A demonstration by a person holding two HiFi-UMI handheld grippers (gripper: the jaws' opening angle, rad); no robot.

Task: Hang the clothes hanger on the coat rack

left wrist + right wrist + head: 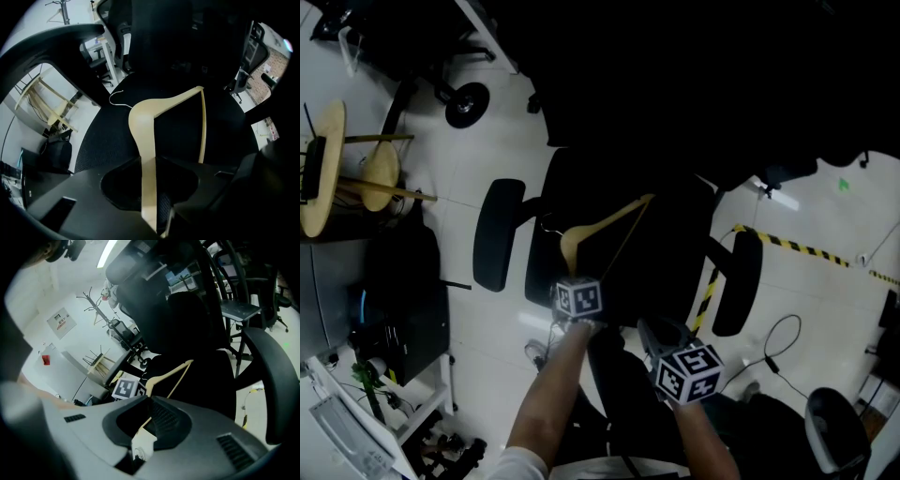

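Pale wooden hanger (144,131) over mesh seat (105,138), clamped in left gripper (149,161) and right gripper (151,401) fingers.

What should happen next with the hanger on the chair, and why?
Probably lift it straight up a little. The wooden hanger lies flat on the black chair seat, and the left gripper is shut on one of its arms, so it likely needs to clear the seat before being carried anywhere.

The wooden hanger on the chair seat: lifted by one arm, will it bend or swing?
The hanger looks like solid wood, so probably stiff and light. Gripped near one arm's end by the left gripper, it may pivot, hook side drooping.
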